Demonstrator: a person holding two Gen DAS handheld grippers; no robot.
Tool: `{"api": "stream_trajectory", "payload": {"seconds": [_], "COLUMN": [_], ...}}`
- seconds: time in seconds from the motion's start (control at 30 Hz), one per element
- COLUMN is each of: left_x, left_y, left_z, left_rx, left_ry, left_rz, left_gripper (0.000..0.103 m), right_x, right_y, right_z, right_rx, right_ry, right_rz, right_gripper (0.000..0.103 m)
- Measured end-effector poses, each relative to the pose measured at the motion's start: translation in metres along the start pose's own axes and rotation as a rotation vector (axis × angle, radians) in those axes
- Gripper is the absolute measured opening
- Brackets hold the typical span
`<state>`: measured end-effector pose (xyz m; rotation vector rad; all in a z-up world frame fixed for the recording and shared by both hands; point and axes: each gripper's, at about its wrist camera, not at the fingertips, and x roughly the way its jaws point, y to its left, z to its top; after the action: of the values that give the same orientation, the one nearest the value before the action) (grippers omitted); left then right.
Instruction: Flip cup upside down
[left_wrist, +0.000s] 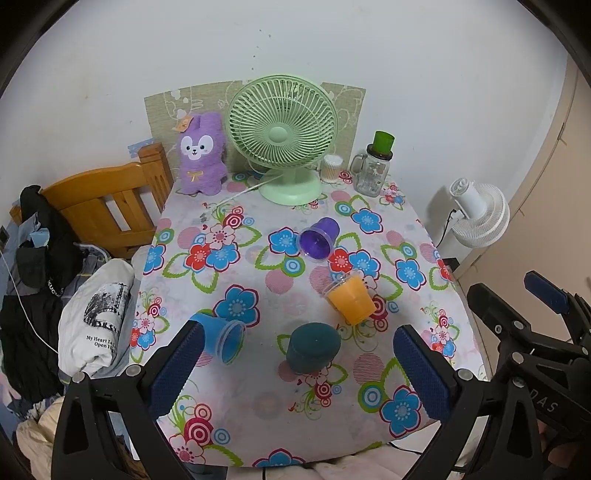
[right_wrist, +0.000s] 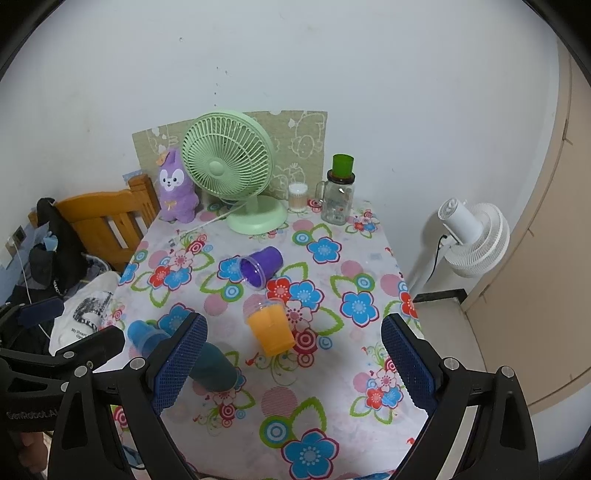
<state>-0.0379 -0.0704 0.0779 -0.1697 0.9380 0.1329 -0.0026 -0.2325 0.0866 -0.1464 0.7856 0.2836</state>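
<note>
Several plastic cups are on the flowered tablecloth (left_wrist: 258, 398). A dark teal cup (left_wrist: 313, 346) (right_wrist: 214, 367) stands upside down near the front. A blue cup (left_wrist: 221, 338) (right_wrist: 146, 338), an orange cup (left_wrist: 351, 299) (right_wrist: 271, 328) and a purple cup (left_wrist: 318, 238) (right_wrist: 260, 266) lie on their sides. My left gripper (left_wrist: 301, 369) is open and empty above the front of the table, the teal cup between its fingers' line of sight. My right gripper (right_wrist: 293, 363) is open and empty, to the right of the left one.
At the table's back stand a green desk fan (left_wrist: 282, 136), a purple plush rabbit (left_wrist: 202, 158), a jar of cotton swabs (left_wrist: 330, 168) and a glass mug jar with a green cup on top (left_wrist: 373, 168). A wooden bed frame (left_wrist: 107, 199) and clothes lie left. A white floor fan (left_wrist: 480, 218) stands right.
</note>
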Motion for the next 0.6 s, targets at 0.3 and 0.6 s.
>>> {"api": "stream_trajectory", "payload": {"seconds": [0.3,0.6], "left_x": [0.009,0.018], "left_y": [0.007,0.018], "left_z": [0.001,0.004], "left_rx": [0.002,-0.002], "left_ry": [0.018,0.046], "left_rz": [-0.009,-0.002], "left_gripper": [0.103,0.103], "right_x": [0.004,0.019], "right_y": [0.003,0.013], "right_z": [0.001,0.004], "right_rx": [-0.004,-0.012], "right_ry": [0.006,0.031], "right_rz": [-0.002,0.006], "right_gripper": [0.097,0.097]}}
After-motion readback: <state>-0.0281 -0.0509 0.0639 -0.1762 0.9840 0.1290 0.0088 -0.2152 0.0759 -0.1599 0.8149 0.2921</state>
